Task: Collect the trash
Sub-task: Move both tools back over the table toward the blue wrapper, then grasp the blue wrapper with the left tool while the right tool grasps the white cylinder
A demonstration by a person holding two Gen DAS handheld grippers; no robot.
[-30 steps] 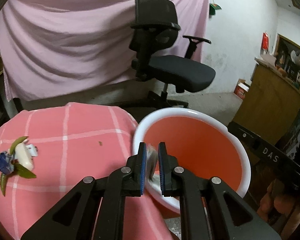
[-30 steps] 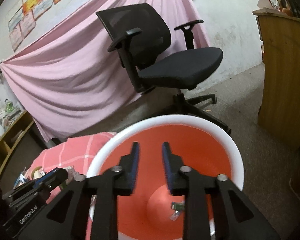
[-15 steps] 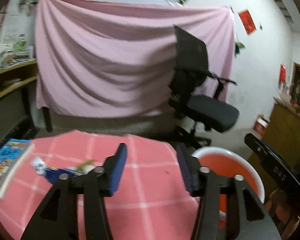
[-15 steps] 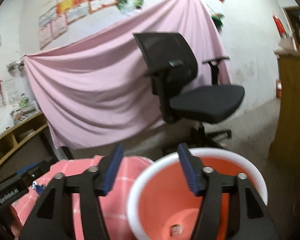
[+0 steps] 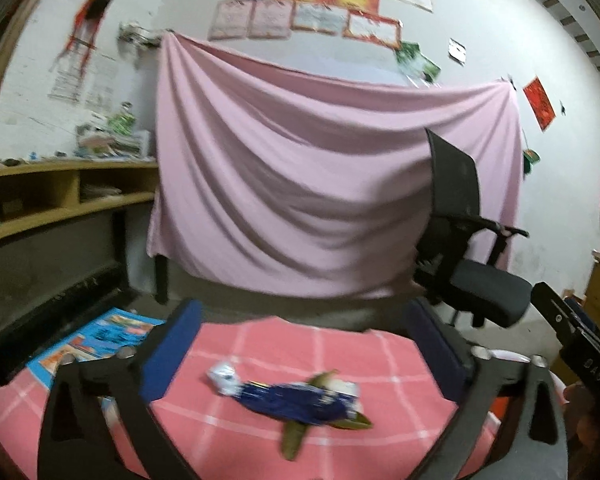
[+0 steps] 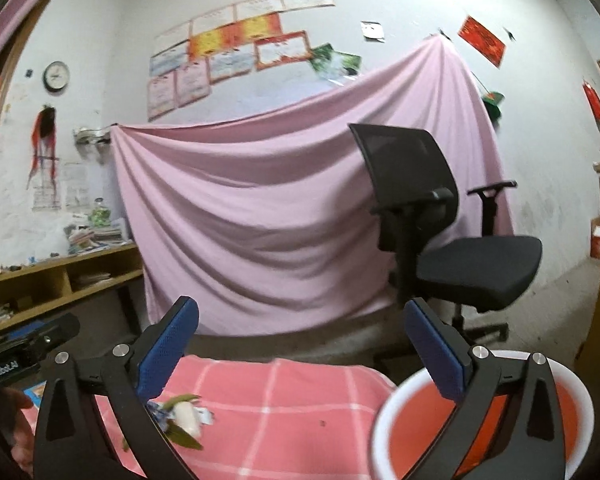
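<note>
Trash lies on the pink checked cloth, the bin beside it. We see our left gripper and right gripper opening wide, nothing between their jaws.

Both grippers' jaws opening, empty.

A lived-in room of a home, used partly as a study: certificates and a clock hang on a scuffed white wall, a pink sheet is draped behind a black office chair, and wooden shelves hold stacked papers.
</note>
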